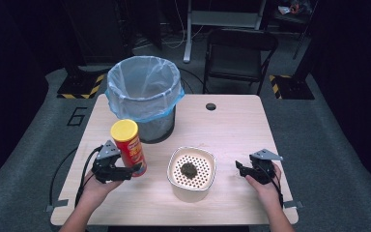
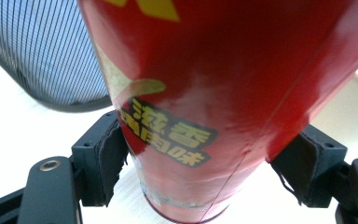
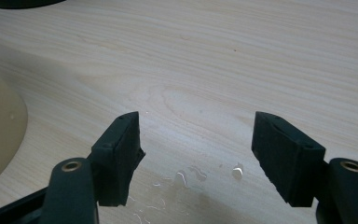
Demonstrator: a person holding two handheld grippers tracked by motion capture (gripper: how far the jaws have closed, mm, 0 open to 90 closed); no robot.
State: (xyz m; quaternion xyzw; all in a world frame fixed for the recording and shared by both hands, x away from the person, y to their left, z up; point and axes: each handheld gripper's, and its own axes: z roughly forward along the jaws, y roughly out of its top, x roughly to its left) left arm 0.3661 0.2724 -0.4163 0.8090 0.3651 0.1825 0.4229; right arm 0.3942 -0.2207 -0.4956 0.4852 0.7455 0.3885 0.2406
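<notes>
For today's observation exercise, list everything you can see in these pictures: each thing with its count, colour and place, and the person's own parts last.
Table: one, light wood, centre.
Waste bin: one, dark mesh with pale blue liner, table's far left.
Crisp can: one, red with yellow lid, front left, upright, in the left tongs.
Strainer bowl: one, cream, front centre, dark clump inside.
Water drops: a few, clear, on the table by the right tongs.
Folding chair: one, black, behind the table.
Left tongs: black, shut on the can.
Right tongs: black, open, holding nothing.
</notes>
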